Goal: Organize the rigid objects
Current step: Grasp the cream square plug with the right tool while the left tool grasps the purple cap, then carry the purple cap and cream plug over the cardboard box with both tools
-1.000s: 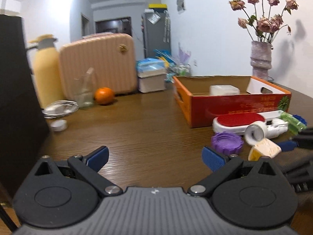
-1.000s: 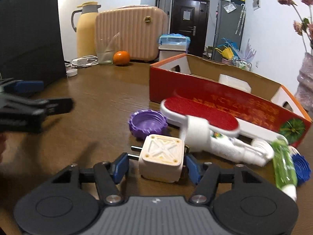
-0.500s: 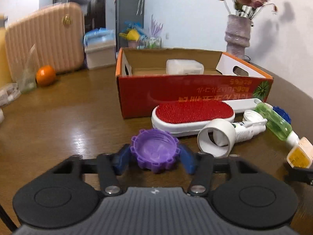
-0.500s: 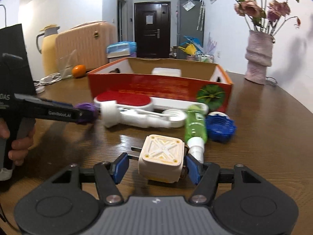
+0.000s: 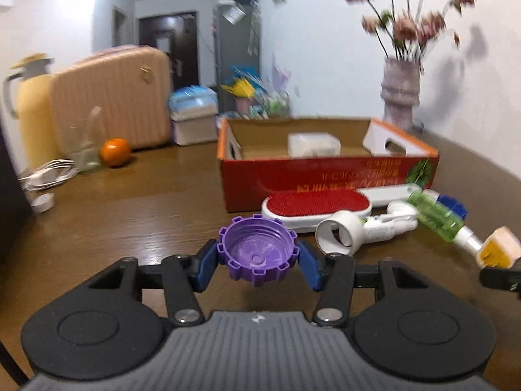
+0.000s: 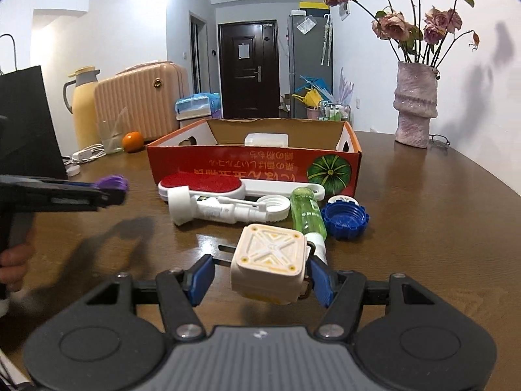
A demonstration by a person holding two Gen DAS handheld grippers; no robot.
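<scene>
My left gripper is shut on a purple bottle cap and holds it above the table, in front of the red cardboard box. My right gripper is shut on a cream square plug adapter, also lifted, with the box beyond. On the table before the box lie a red lint brush, a white tube, a green bottle and a blue cap. A white container sits inside the box.
A pink suitcase, yellow thermos, orange, glass and cables stand at the back left. A vase of dried flowers stands at the right. A black bag is at the left.
My left gripper swung right, closed on the purple cap and lifted it off the table. My right gripper carried the plug adapter right and up, now facing the box.
</scene>
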